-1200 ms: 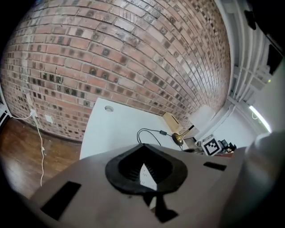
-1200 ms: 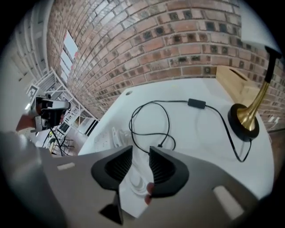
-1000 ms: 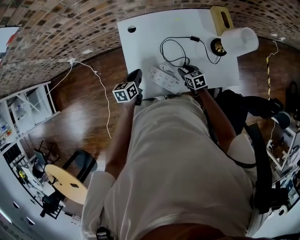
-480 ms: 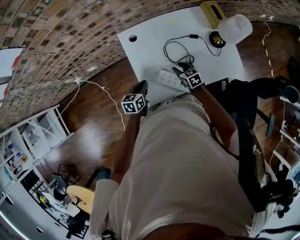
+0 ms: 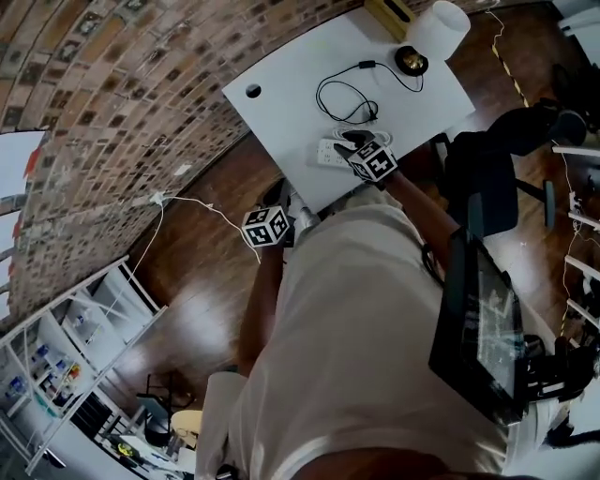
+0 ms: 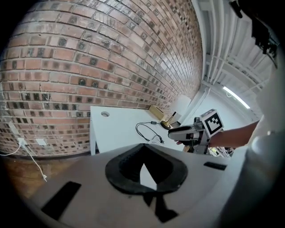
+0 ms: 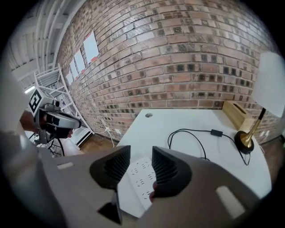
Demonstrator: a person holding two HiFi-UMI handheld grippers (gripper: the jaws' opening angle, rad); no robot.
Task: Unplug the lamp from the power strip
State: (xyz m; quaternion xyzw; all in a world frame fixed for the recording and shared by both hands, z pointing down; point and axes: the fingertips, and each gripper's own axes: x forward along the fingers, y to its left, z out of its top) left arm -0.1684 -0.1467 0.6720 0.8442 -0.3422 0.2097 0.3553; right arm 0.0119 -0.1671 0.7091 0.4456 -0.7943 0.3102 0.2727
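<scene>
A white power strip (image 5: 328,153) lies near the front edge of the white table (image 5: 281,66). My right gripper (image 5: 349,141) hovers just over it, open; the strip (image 7: 140,176) shows through the gap between its jaws (image 7: 141,156). The lamp has a white shade (image 5: 442,19) and brass base (image 5: 410,61) at the table's far right. Its black cord (image 5: 342,94) loops back toward the strip, and where it ends is hidden behind the right jaw. My left gripper (image 5: 267,227) hangs off the table over the floor, its jaws (image 6: 144,149) shut on nothing.
A wooden box (image 7: 236,111) stands beside the lamp base (image 7: 244,139). The table has a cable hole (image 5: 252,91) at its far left. A black chair (image 5: 487,178) and a dark screen (image 5: 478,328) are on my right. A white cable (image 5: 187,202) trails along the brick wall.
The head view has swung round. My left gripper has dropped back from the table's edge toward my body. The right gripper stays over the power strip.
</scene>
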